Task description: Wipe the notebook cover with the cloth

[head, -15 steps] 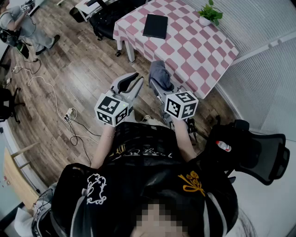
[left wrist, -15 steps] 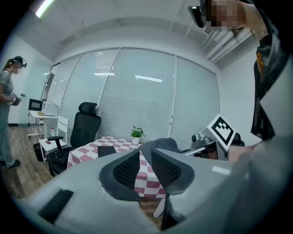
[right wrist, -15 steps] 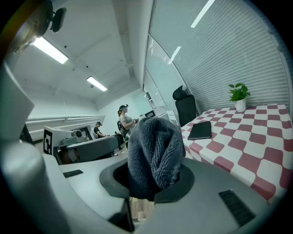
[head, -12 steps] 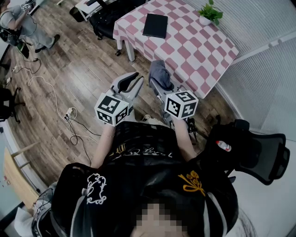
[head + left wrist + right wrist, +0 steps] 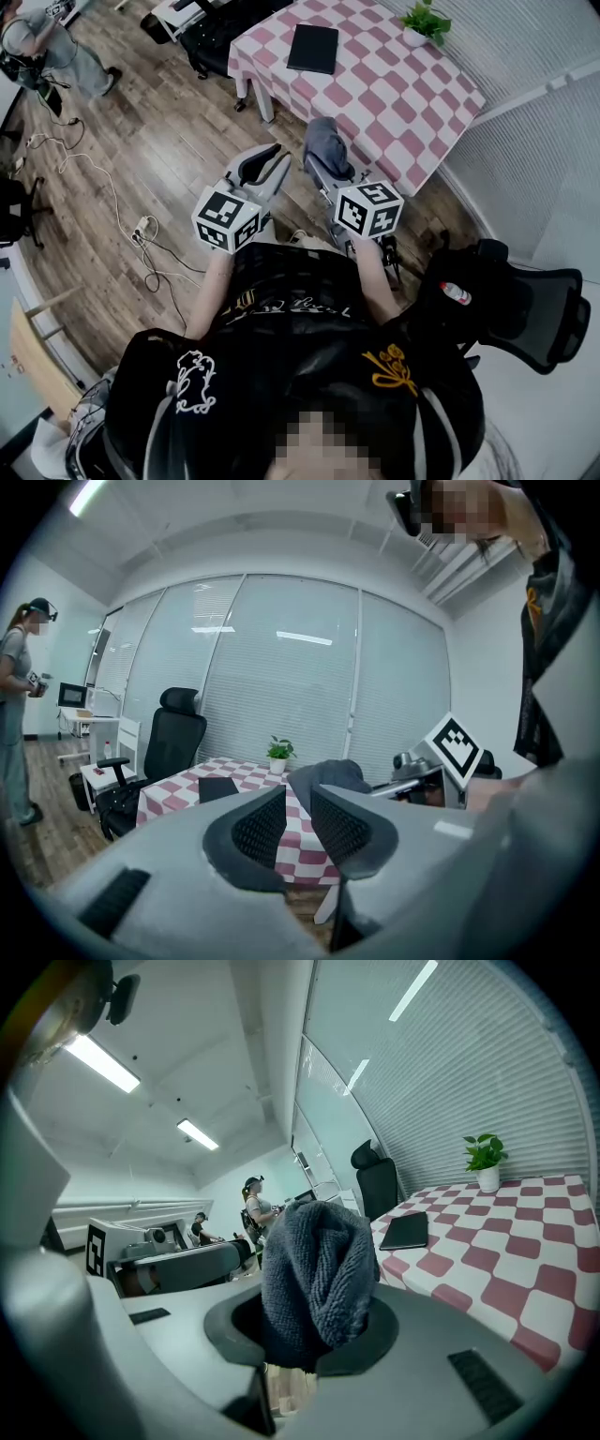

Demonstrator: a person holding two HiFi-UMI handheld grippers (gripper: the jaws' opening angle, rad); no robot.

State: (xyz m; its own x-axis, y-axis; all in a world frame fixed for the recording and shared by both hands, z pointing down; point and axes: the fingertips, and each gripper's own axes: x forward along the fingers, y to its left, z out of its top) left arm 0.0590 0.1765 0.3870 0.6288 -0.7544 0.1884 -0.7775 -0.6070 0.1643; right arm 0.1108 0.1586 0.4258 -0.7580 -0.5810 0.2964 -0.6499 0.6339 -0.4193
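Left to right, head view first

- Bystander (image 5: 45, 49), far left on the wood floor: drifted a little toward the frame edge since half a second ago. No bearing on the job
- Left tool (image 5: 298, 806): jaws a narrow gap apart, nothing between them; only the far desk shows through the gap. Held over the floor in front of the person, place unchanged from the earlier frames
- Right tool (image 5: 307, 1333): clamped on the grey cloth (image 5: 317, 1260), which stands up out of the jaws in a bunched fold. It has crept a shade toward the desk, barely more than the head camera's own shift
- Notebook (image 5: 312, 47): dark, closed, flat on the checked desk (image 5: 394, 103) near its far-left corner, untouched. Potted plant (image 5: 427, 23) well apart from it at the right corner

Reading: almost nothing has changed, so the wipe is not yet begun. Cloth is secured but well short of the cover, with the near desk edge between. Next move is likely a long forward carry of the right tool; the left looks free to steady the notebook
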